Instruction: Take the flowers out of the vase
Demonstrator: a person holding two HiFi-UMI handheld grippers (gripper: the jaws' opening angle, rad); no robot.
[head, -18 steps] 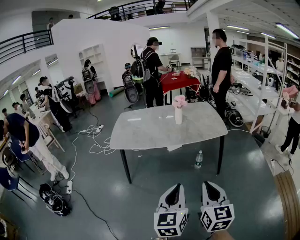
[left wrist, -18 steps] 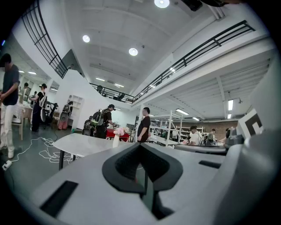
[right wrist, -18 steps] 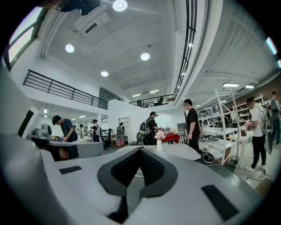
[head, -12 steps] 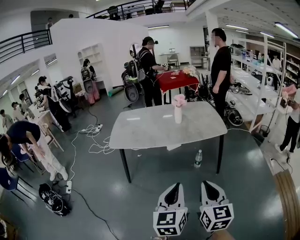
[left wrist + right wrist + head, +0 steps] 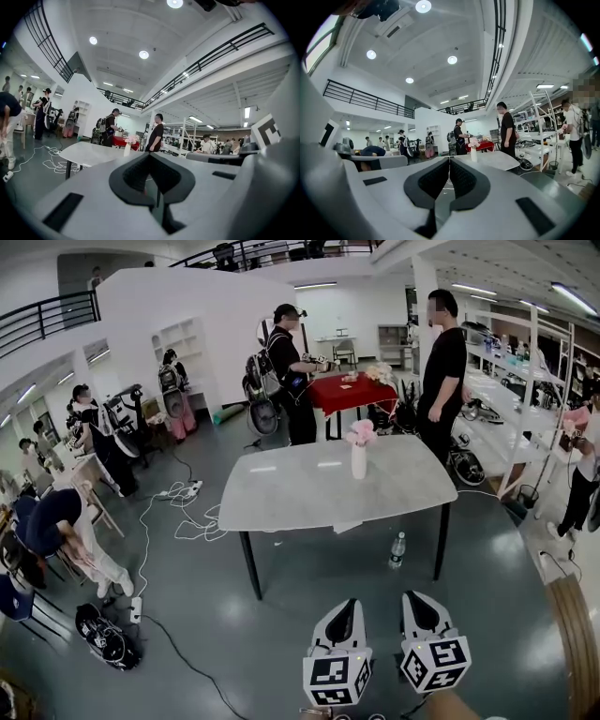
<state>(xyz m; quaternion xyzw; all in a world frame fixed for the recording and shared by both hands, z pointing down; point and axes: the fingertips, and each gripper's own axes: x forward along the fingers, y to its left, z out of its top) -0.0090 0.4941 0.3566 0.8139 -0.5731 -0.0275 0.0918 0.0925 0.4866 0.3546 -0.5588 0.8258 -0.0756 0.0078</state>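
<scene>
A white vase (image 5: 359,461) with pink flowers (image 5: 360,434) stands upright near the far edge of a pale marble table (image 5: 291,498). The same vase (image 5: 474,154) and flowers (image 5: 474,143) show small in the right gripper view, and the vase (image 5: 127,149) appears far off in the left gripper view. My left gripper (image 5: 342,626) and right gripper (image 5: 419,612) hang side by side at the bottom of the head view, well short of the table. Both are shut with nothing between the jaws and point level toward the table.
A water bottle (image 5: 397,549) stands on the floor under the table's right side. White cables (image 5: 178,517) trail on the floor at left. A person in black (image 5: 441,371) stands behind the table; another stands by a red table (image 5: 352,393). Shelving (image 5: 525,399) lines the right.
The view has shifted slightly closer to the table. The person by the red table has shifted left. Both grippers stay shut and side by side.
</scene>
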